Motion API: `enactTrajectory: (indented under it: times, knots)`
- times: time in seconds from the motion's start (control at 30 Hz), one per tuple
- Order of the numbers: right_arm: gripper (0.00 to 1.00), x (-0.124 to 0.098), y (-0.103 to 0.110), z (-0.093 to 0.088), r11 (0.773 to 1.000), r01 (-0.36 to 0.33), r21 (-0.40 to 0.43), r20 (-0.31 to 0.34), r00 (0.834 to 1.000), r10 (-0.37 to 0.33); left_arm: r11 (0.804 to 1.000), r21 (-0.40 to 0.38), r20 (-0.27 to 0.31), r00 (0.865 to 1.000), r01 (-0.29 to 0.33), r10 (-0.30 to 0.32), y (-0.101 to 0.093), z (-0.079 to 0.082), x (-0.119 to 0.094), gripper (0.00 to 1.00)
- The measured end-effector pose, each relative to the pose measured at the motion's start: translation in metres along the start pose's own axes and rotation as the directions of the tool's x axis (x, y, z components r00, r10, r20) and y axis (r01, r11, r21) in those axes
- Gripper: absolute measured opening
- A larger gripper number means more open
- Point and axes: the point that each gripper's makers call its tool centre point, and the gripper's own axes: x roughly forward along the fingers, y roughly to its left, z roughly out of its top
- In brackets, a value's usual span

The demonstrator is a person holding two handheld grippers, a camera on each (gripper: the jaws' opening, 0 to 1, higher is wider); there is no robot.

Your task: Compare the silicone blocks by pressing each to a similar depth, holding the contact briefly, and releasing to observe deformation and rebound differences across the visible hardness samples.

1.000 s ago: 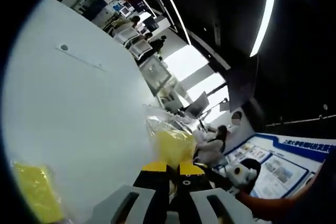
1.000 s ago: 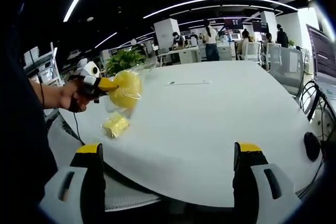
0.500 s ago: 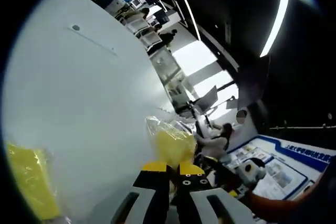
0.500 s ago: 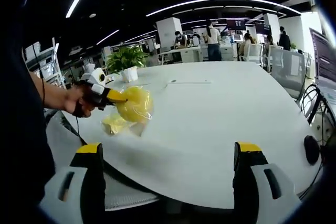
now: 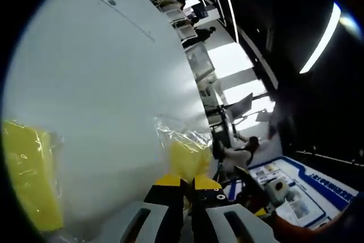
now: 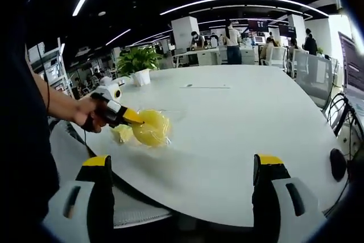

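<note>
My left gripper (image 5: 187, 181) is shut on a yellow silicone block in a clear plastic bag (image 5: 183, 155), held close to the white table (image 5: 102, 95). The right gripper view has that left gripper (image 6: 135, 119) coming in from the left in a person's hand (image 6: 91, 115), with the bagged block (image 6: 151, 128) low over the table (image 6: 239, 129). A second bagged yellow block (image 5: 28, 169) lies on the table at the left edge; it also appears just behind the held one (image 6: 121, 134). My right gripper (image 6: 182, 169) stands open, wide apart, with nothing between its jaws.
A potted plant (image 6: 139, 64) stands at the table's far left. A thin dark line (image 6: 205, 87) lies on the far tabletop. A black round object (image 6: 338, 162) and cables sit off the right edge. People and desks fill the office behind.
The left gripper has come down and forward with the bagged block, from well above the table to just over it. The right gripper has stayed open and still.
</note>
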Motion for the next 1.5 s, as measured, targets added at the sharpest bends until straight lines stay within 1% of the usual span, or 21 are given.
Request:
enactTrajectory:
  times: [0.13, 0.33, 0.5, 0.67, 0.8, 0.83, 0.87, 0.97, 1.0, 1.03, 1.07, 1.1, 1.13, 1.17, 1.23, 1.5]
  knots:
    - [0.97, -0.002, -0.001, 0.0, 1.0, 0.002, -0.004, 0.001, 1.0, -0.002, 0.998, -0.045, -0.036, 0.998, -0.047, 0.045, 0.012, -0.007, 0.004, 0.01]
    - [0.97, 0.0, -0.001, 0.001, 1.0, 0.001, -0.005, -0.003, 1.0, -0.001, 0.993, -0.071, -0.083, 0.993, -0.094, 0.088, 0.026, -0.015, 0.008, 0.01]
    - [0.97, 0.004, 0.003, 0.0, 1.0, -0.011, 0.0, -0.007, 1.0, 0.011, 0.987, -0.112, -0.092, 0.99, -0.113, 0.103, 0.033, -0.015, 0.011, 0.01]
    - [0.97, 0.004, 0.007, -0.001, 1.0, -0.019, 0.004, -0.011, 1.0, 0.019, 0.986, -0.095, -0.112, 0.985, -0.141, 0.13, 0.038, -0.019, 0.014, 0.02]
    - [0.97, 0.003, 0.005, -0.002, 1.0, -0.018, 0.004, -0.017, 1.0, 0.018, 0.981, -0.103, -0.114, 0.981, -0.166, 0.154, 0.046, -0.021, 0.014, 0.02]
    - [0.97, 0.004, 0.004, -0.003, 1.0, -0.018, 0.005, -0.02, 1.0, 0.018, 0.979, -0.136, -0.113, 0.985, -0.149, 0.134, 0.043, -0.021, 0.016, 0.02]
    - [0.97, 0.004, 0.004, -0.003, 1.0, -0.019, 0.006, -0.02, 1.0, 0.019, 0.979, -0.127, -0.109, 0.983, -0.159, 0.146, 0.047, -0.019, 0.016, 0.03]
    - [0.97, 0.006, 0.005, -0.002, 1.0, -0.022, 0.006, -0.021, 1.0, 0.022, 0.979, -0.112, -0.104, 0.982, -0.169, 0.157, 0.048, -0.015, 0.016, 0.03]
    - [0.97, 0.007, 0.006, 0.0, 1.0, -0.024, 0.011, -0.017, 1.0, 0.024, 0.975, -0.123, -0.1, 0.98, -0.183, 0.172, 0.052, -0.014, 0.016, 0.04]
    - [0.97, 0.007, 0.006, 0.001, 1.0, -0.026, 0.013, -0.012, 1.0, 0.026, 0.972, -0.114, -0.096, 0.976, -0.204, 0.193, 0.056, -0.013, 0.015, 0.04]
    - [0.97, 0.007, 0.006, 0.001, 1.0, -0.026, 0.013, -0.011, 1.0, 0.026, 0.973, -0.055, -0.097, 0.972, -0.222, 0.216, 0.06, -0.013, 0.014, 0.05]
    - [0.96, 0.007, 0.006, 0.001, 1.0, -0.027, 0.011, -0.01, 1.0, 0.027, 0.976, 0.004, -0.098, 0.971, -0.218, 0.217, 0.059, -0.013, 0.014, 0.06]
    - [0.97, 0.007, 0.006, 0.001, 1.0, -0.028, 0.011, -0.01, 1.0, 0.028, 0.969, 0.04, -0.098, 0.964, -0.244, 0.247, 0.061, -0.015, 0.014, 0.06]
    - [0.97, 0.008, 0.005, 0.001, 1.0, -0.028, 0.013, -0.013, 1.0, 0.028, 0.972, 0.019, -0.1, 0.966, -0.236, 0.237, 0.058, -0.017, 0.015, 0.06]
    - [0.97, 0.008, 0.004, 0.0, 1.0, -0.027, 0.014, -0.015, 1.0, 0.027, 0.97, 0.011, -0.1, 0.965, -0.242, 0.242, 0.061, -0.017, 0.014, 0.06]
    - [0.96, 0.008, 0.003, 0.001, 0.999, -0.03, 0.018, -0.008, 1.0, 0.03, 0.966, 0.041, -0.099, 0.961, -0.255, 0.258, 0.063, -0.015, 0.014, 0.08]
